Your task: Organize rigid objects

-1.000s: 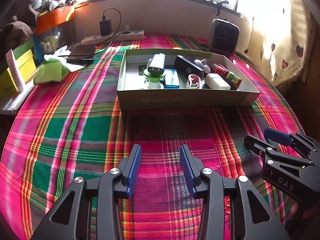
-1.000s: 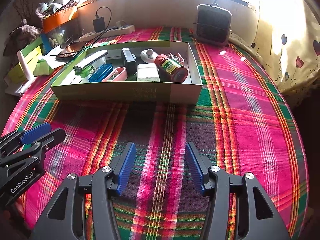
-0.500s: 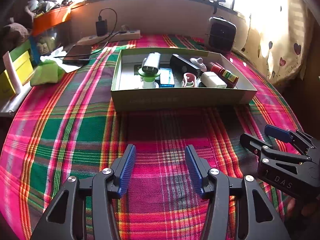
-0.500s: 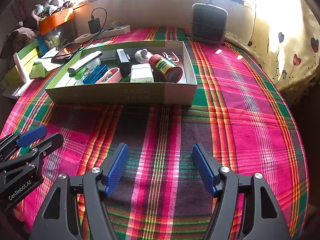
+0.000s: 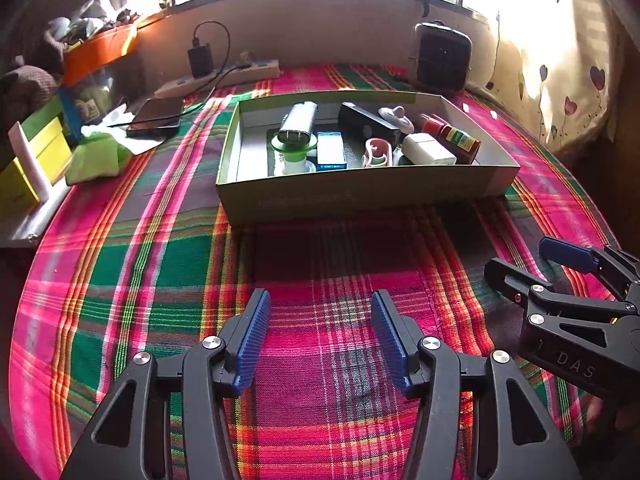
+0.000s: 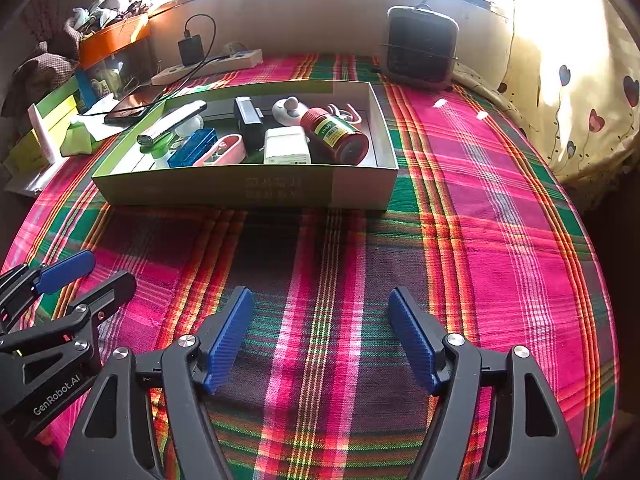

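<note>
An open cardboard box (image 5: pixel 360 196) (image 6: pixel 240 190) lies on the plaid cloth ahead of both grippers. In it are a silver tube (image 5: pixel 298 124), a blue case (image 5: pixel 331 150), a black block (image 5: pixel 366 124), a pink case (image 6: pixel 222 152), a white block (image 6: pixel 286 146) and a red bottle (image 6: pixel 338 136) on its side. My left gripper (image 5: pixel 320 304) hovers over bare cloth short of the box, its jaws opening with nothing between them. My right gripper (image 6: pixel 320 304) is beside it to the right, jaws also opening and empty. Each appears in the other's view (image 5: pixel 518 256) (image 6: pixel 112 268).
A dark phone (image 5: pixel 154 118) on charge, a power strip (image 5: pixel 224 76) and a green cloth (image 5: pixel 96 156) lie at the back left, with yellow boxes (image 5: pixel 28 164) at the left edge. A small black heater (image 6: pixel 420 50) stands behind the box. A curtain (image 6: pixel 572 92) hangs at right.
The jaws of both grippers have spread wider apart. Neither hand has shifted, and the box and its contents lie as before.
</note>
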